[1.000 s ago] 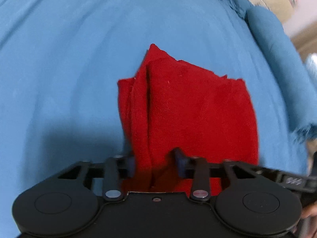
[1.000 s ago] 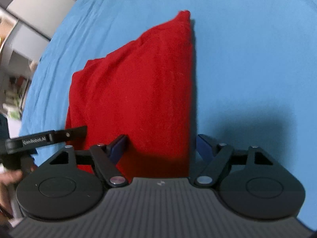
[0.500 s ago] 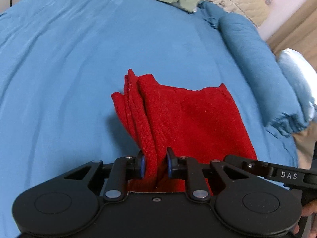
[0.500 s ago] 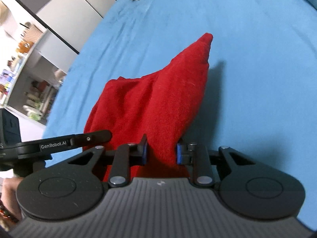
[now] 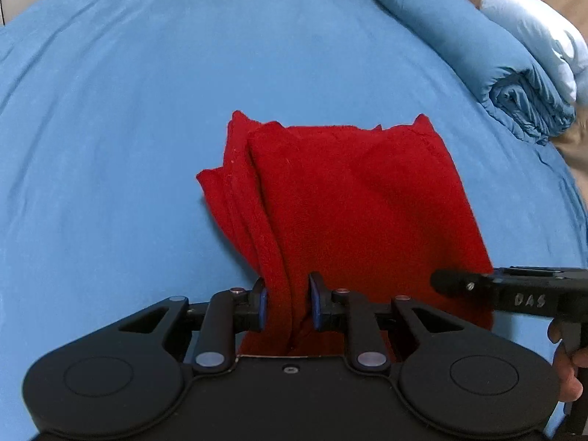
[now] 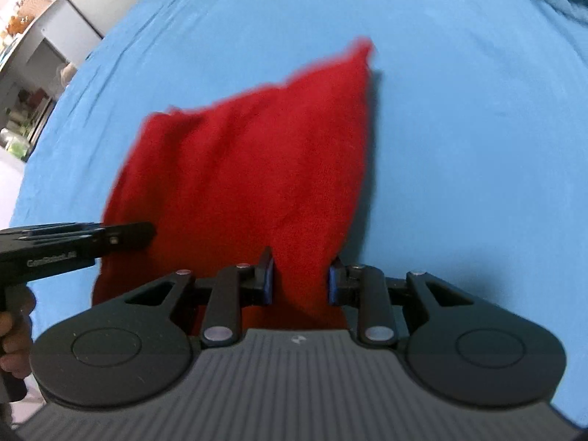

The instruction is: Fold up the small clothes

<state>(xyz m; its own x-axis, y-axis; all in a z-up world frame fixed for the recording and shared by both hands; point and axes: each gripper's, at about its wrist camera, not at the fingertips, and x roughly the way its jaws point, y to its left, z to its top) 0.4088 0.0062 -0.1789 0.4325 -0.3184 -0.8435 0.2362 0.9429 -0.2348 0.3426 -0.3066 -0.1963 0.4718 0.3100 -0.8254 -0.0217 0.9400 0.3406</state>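
1. A red, fuzzy knit garment [image 5: 352, 198], folded into several layers, is seen lifted at its near edge above a blue bed sheet [image 5: 110, 147], while its far edge hangs down toward the sheet near the middle of the bed.
2. In the right wrist view the same red garment [image 6: 257, 169] is blurred and rises to a pointed corner at its far right.
3. The garment's near left corner is clamped by the left gripper [image 5: 286, 303]: its blue-padded jaws are drawn narrow, with bunched layers of cloth pressed between them.
4. The near right corner is held by the right gripper [image 6: 300, 282]: its jaws stand somewhat wider, with the cloth filling the gap between both pads.
5. Each gripper is seen from the other's camera as a black bar beside the cloth, the right one [image 5: 514, 290] at the right and the left one [image 6: 73, 242] at the left.
6. A rolled blue duvet [image 5: 477, 51] is seen along the far right edge of the bed, with a pale blue pillow [image 5: 533, 29] just beyond it.
7. White cabinets and open shelves [image 6: 44, 36] are visible past the left edge of the bed.
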